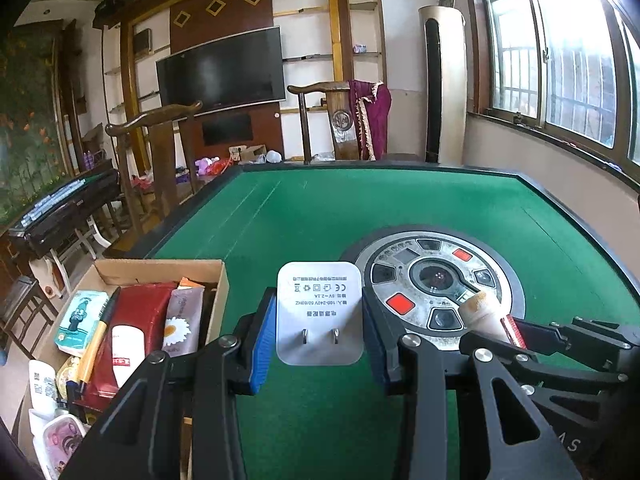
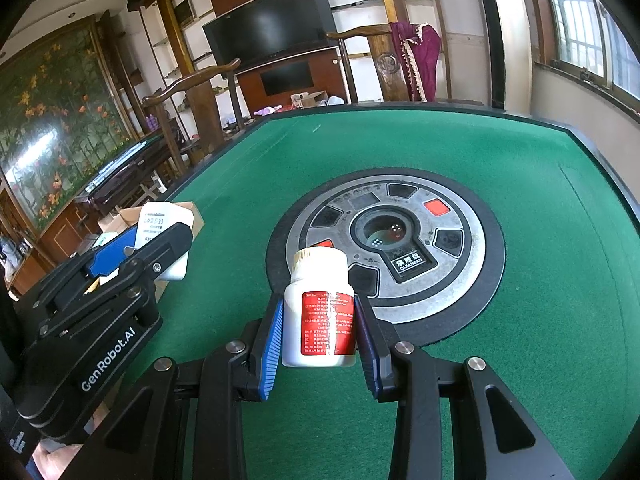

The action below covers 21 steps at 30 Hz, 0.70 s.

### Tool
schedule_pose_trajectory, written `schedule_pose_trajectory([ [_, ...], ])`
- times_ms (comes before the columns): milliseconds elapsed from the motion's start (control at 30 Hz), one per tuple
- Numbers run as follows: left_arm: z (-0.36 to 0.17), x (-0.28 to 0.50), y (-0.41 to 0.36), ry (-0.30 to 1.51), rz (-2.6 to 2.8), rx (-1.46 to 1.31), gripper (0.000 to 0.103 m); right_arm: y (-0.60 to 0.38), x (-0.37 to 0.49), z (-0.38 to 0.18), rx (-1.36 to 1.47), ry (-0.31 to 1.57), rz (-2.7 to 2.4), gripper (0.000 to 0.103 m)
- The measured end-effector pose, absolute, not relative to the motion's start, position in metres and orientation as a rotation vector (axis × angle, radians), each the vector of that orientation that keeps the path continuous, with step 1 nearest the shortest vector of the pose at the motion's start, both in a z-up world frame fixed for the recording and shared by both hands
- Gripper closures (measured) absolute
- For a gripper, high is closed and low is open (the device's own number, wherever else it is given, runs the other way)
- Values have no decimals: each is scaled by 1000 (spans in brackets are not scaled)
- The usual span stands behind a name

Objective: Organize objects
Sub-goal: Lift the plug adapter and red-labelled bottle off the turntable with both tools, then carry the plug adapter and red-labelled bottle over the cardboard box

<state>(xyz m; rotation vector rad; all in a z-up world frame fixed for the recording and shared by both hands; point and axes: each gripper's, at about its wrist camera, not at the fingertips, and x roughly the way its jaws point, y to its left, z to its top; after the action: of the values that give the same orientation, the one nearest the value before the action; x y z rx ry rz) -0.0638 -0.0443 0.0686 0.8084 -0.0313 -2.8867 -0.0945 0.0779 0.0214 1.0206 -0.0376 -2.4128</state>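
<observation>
My left gripper (image 1: 319, 336) is shut on a white power adapter (image 1: 319, 312), prongs facing me, held above the green felt just right of the cardboard box (image 1: 160, 270). My right gripper (image 2: 318, 340) is shut on a white pill bottle (image 2: 320, 312) with a red label, held over the near edge of the round centre panel (image 2: 460, 216). In the left wrist view the bottle (image 1: 486, 314) and the right gripper's black frame sit at the right. In the right wrist view the left gripper (image 2: 156, 246) with the adapter (image 2: 160, 220) hangs at the left, over the box (image 2: 124, 216).
The box at the table's left holds several items: a red pouch (image 1: 136, 320), a daisy sachet (image 1: 182, 320), a tissue pack (image 1: 80, 316), a pen (image 1: 98, 332). Wooden chairs (image 1: 160, 152) stand beyond the green table (image 1: 320, 208); its raised black rim (image 1: 580, 220) runs along the right.
</observation>
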Motion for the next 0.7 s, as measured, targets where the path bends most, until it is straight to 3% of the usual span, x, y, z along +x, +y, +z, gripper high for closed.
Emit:
schedule_pose_trajectory([
  [700, 118, 3, -96, 122, -2898, 795, 64, 24, -61, 59, 911, 4, -2321, 66],
])
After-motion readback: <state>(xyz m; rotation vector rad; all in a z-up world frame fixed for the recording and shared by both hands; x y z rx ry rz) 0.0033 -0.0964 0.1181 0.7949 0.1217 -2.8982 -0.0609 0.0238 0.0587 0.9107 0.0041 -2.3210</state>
